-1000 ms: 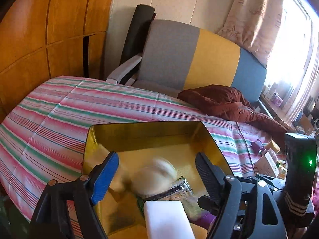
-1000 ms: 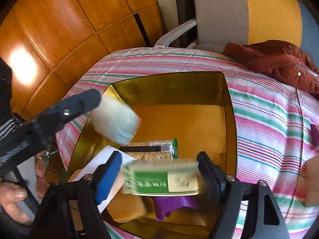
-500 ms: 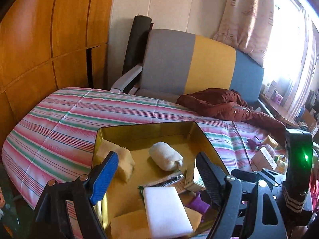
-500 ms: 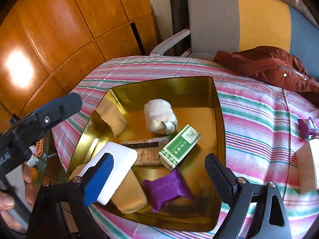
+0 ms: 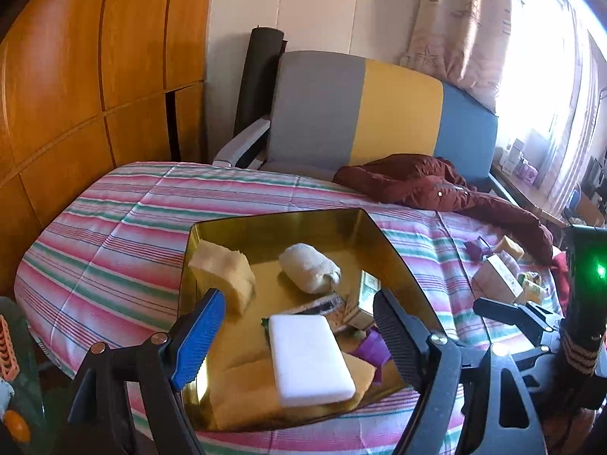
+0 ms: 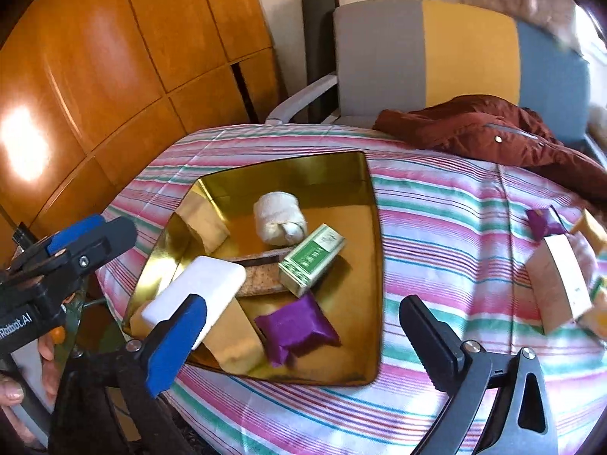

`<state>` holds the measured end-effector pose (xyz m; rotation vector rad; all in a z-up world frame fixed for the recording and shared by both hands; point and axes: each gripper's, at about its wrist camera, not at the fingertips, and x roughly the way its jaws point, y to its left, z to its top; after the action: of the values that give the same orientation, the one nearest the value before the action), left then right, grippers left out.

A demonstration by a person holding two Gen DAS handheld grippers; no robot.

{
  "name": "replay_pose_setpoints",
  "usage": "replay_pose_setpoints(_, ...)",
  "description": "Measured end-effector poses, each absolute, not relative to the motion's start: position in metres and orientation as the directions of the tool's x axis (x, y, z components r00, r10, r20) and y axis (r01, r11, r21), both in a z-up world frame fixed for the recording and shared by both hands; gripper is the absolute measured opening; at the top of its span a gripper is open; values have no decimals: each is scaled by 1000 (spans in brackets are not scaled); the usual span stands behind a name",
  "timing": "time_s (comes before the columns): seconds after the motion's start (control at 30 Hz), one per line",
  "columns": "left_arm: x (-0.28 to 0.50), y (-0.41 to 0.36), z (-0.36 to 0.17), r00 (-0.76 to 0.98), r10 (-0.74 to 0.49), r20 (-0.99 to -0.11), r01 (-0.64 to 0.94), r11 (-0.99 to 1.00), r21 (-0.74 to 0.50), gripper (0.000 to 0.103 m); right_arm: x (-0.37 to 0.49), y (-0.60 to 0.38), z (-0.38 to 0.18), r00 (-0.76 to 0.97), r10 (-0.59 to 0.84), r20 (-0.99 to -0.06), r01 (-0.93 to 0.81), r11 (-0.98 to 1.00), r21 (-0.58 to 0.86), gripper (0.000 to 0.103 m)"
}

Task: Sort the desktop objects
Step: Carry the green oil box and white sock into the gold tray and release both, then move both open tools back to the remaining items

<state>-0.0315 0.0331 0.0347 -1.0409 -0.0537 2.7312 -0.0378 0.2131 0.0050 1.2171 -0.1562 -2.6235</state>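
1. While the gold tray already carries a good share of the objects, the unsorted ones lie in a cluster near the right edge of the striped tabletop, well apart from the tray: a pale carton, a purple packet and a few small blocks beyond them.
2. That cluster lies to the right of the right gripper, which I judge the nearer of the two; the left gripper hangs over the tray's near-left corner, with the tray between it and the cluster.
3. The carton's long axis runs from the near edge toward the far edge, slightly slanted, so jaws set across its narrow width should suit it.
4. Right gripper: its jaws are opening, with nothing between them; it points steeply down over the tray's near edge.
5. Left gripper: jaws parted and empty, also pitched downward.
6. Inside the tray rest a white block, a green box, a cloth roll, sponges and a purple pouch.
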Motion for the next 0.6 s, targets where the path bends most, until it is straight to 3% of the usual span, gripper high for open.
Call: replay_pose_setpoints(0.6,-12,74,30,-687,277,-672,-310,-948,-74,82,-8,296,-4,-642,-126,-756,-24,-983,183,103)
